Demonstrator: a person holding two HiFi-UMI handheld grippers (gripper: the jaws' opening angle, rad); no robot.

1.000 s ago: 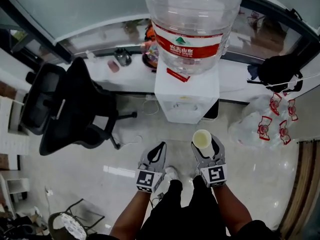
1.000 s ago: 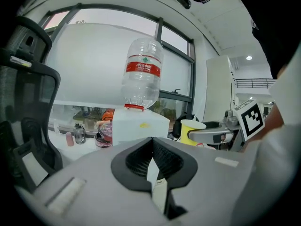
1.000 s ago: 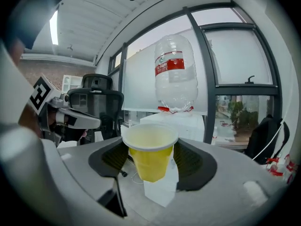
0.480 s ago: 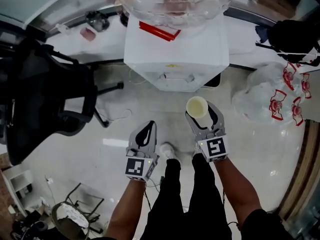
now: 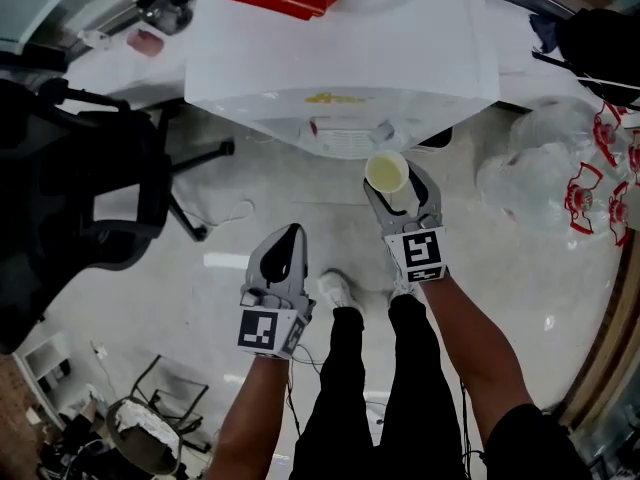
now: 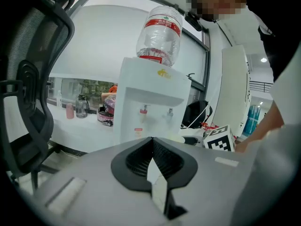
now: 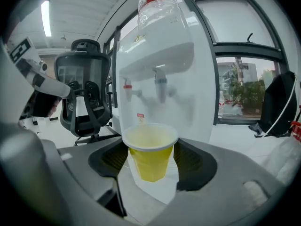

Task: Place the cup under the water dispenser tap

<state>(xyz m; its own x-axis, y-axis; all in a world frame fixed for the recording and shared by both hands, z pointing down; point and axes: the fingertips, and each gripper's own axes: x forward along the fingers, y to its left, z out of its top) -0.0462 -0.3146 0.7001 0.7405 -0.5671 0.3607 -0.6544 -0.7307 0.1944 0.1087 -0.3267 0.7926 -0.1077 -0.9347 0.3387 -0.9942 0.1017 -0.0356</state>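
Note:
My right gripper is shut on a yellow paper cup, held upright and empty, just in front of the white water dispenser. In the right gripper view the red tap and the grey-blue tap hang above and behind the cup's rim. My left gripper hangs lower and to the left, jaws together with nothing in them. The dispenser with its water bottle stands ahead of it.
A black office chair stands to the left of the dispenser. Clear bags with red-capped bottles lie on the floor at right. A white counter with small items runs behind. My legs and shoe are below.
Both grippers have sunk and moved toward the dispenser. The cup has come close under the dispenser's front, and the head view has dropped so the dispenser top fills the upper frame.

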